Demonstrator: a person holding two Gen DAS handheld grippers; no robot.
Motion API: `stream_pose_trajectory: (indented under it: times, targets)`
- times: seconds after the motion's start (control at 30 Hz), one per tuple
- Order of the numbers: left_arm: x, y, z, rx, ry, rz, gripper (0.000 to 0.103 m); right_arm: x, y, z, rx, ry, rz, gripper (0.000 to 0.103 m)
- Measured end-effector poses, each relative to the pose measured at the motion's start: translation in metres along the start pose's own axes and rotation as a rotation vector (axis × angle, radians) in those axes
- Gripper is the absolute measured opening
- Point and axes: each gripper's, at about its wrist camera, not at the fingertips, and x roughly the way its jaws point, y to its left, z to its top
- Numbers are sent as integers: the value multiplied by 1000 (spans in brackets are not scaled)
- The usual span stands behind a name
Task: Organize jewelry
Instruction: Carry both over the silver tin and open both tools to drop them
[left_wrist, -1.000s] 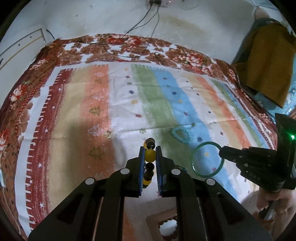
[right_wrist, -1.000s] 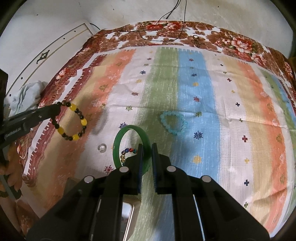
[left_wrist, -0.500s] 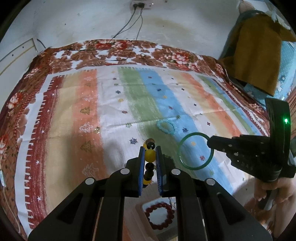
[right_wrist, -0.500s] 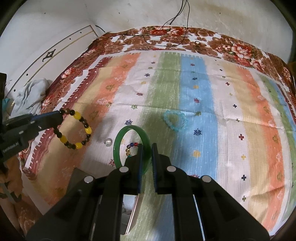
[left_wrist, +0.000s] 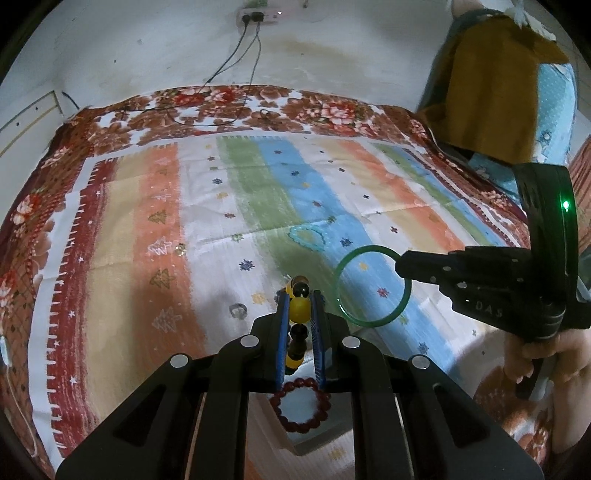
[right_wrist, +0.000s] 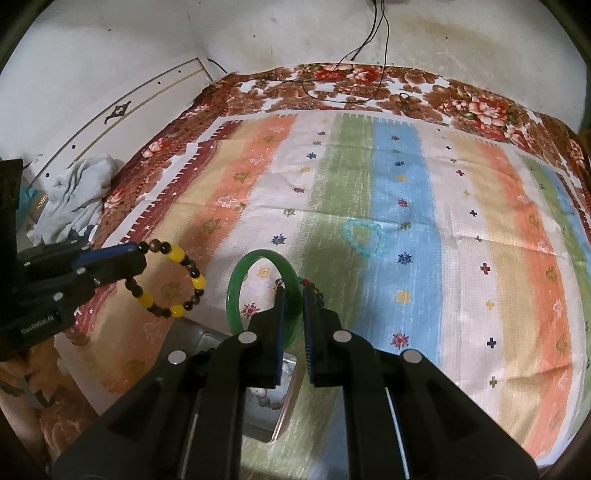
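My left gripper (left_wrist: 298, 295) is shut on a bracelet of yellow and dark beads (left_wrist: 299, 306), which hangs over a white box (left_wrist: 314, 445) holding a red bead bracelet (left_wrist: 300, 406). In the right wrist view the same left gripper (right_wrist: 138, 254) holds that bracelet (right_wrist: 177, 254) out at the left. My right gripper (right_wrist: 291, 291) is shut on a green bangle (right_wrist: 233, 295), above the box's edge (right_wrist: 286, 402). From the left wrist, the right gripper (left_wrist: 400, 264) carries the bangle (left_wrist: 364, 324) upright. A pale blue bead bracelet (left_wrist: 308, 238) lies on the striped cloth.
A small clear ring (left_wrist: 238, 310) lies on the cloth near the left fingers. A small multicoloured bead string (right_wrist: 314, 290) peeks from behind the right fingers. A grey cloth heap (right_wrist: 74, 192) sits off the bed at left. A person's hand (left_wrist: 554, 354) grips the right handle.
Both grippers have drawn back toward the near edge of the cloth with their jewellery still held. The box with the red bracelet has come into view under the left gripper.
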Motion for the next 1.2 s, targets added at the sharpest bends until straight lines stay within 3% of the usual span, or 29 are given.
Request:
stream_pose_trajectory:
  times: [0.73, 0.8, 0.83, 0.93, 1.2]
  targets:
    - [2, -21, -41, 25, 54, -33, 11, -6, 20, -44, -18, 50, 79, 12]
    - [5, -18, -42, 12, 62, -18, 34, -3, 19, -44, -8, 66, 72, 29]
    - [6, -15, -42, 7, 60, -2, 38, -2, 18, -44, -4, 66, 64, 33]
    - [8, -3, -38, -18, 53, 45, 40, 0, 14, -43, 4, 70, 50, 43]
    - [18, 29, -28, -91, 77, 95, 41, 10, 1, -35, 49, 88, 41, 44]
